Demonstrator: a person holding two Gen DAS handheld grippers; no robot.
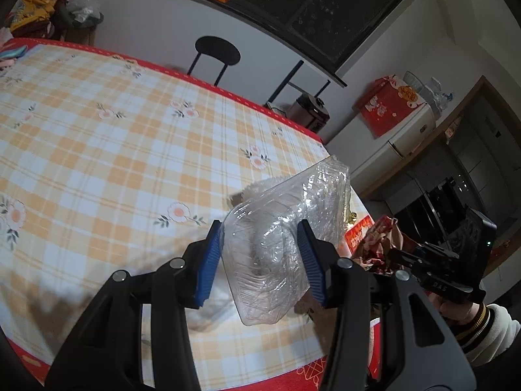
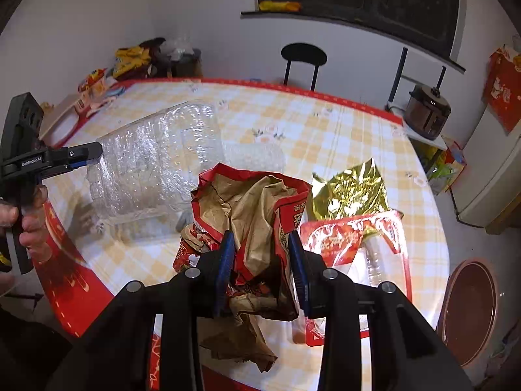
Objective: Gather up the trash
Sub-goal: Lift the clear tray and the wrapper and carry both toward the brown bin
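My left gripper is shut on a crushed clear plastic container and holds it above the checked tablecloth. The container also shows in the right wrist view, with the left gripper at its left side. My right gripper is shut on a crumpled red and brown paper bag. The bag shows in the left wrist view at the right. A gold foil wrapper and a red and white plastic package lie on the table by the right gripper.
A round brown bin lid sits low at the right of the table. A black chair stands at the far side. Snack packs and a board lie at the far left corner. A rice cooker and fridge stand at right.
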